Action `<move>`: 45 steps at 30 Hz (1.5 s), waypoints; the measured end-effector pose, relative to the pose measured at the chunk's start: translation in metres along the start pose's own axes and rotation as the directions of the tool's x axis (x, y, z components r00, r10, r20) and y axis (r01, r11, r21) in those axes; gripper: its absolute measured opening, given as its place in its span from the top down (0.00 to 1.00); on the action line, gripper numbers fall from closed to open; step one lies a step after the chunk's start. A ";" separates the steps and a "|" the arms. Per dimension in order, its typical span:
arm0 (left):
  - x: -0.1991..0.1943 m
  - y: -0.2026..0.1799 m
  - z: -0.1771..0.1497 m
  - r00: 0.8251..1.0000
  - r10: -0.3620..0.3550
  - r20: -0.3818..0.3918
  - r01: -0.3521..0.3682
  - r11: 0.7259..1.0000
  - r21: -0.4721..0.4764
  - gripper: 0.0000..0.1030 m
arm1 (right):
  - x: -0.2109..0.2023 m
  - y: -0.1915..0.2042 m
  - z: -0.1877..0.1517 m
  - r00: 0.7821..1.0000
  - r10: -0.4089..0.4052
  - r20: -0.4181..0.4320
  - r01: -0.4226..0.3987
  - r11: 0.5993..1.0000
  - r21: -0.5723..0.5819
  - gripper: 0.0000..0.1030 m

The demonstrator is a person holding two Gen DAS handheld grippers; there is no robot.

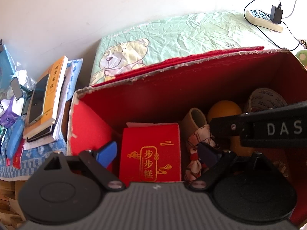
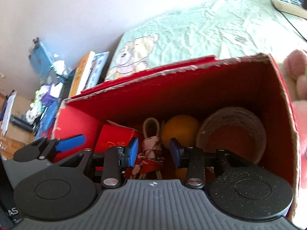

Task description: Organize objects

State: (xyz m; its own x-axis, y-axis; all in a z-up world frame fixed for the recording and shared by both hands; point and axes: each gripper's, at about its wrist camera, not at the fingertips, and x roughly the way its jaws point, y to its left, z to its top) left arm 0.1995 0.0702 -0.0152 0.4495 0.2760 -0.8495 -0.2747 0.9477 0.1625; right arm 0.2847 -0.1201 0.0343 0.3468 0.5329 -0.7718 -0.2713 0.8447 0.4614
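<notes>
A large open red cardboard box [image 1: 172, 67] [image 2: 172, 71] stands on the bed. Inside lie a small red box with gold characters [image 1: 151, 153] [image 2: 115, 138], a patterned cloth pouch [image 1: 199, 136] [image 2: 151, 147], a beige ring [image 1: 193, 118], an orange ball [image 1: 224, 108] [image 2: 179, 128] and a tape roll [image 1: 266, 99] [image 2: 232, 134]. My left gripper [image 1: 157, 154] hangs wide open over the small red box, its pads clear of it. My right gripper [image 2: 155, 153] is open above the pouch, which shows between its pads without touching them. One black right finger [image 1: 226, 126] crosses the left wrist view.
A stack of books with a phone on top [image 1: 48, 99] sits left of the box among clutter. The bear-print green sheet [image 1: 172, 36] lies behind it, with a power strip and charger [image 1: 264, 19] at the far right. A pink plush toy [image 2: 299, 76] is beside the box's right wall.
</notes>
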 end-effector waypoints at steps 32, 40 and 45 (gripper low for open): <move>-0.002 -0.002 -0.002 1.000 -0.017 0.005 0.017 1.000 0.016 0.09 | -0.005 0.006 -0.017 0.980 -0.179 0.084 0.178 0.984 0.014 0.64; -0.003 -0.002 -0.002 1.000 -0.024 0.012 0.023 1.000 0.017 0.08 | -0.006 0.008 -0.017 0.976 -0.195 0.095 0.195 0.981 0.010 0.67; -0.002 -0.001 -0.001 1.000 -0.017 0.008 0.017 1.000 0.012 0.08 | -0.005 0.008 -0.016 0.975 -0.199 0.095 0.199 0.980 0.010 0.67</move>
State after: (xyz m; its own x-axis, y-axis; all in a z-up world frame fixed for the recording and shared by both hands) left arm 0.1982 0.0683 -0.0141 0.4607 0.2610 -0.8483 -0.2568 0.9541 0.1541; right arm 0.2662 -0.1166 0.0354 0.4777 0.3566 -0.8029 -0.1883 0.9342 0.3029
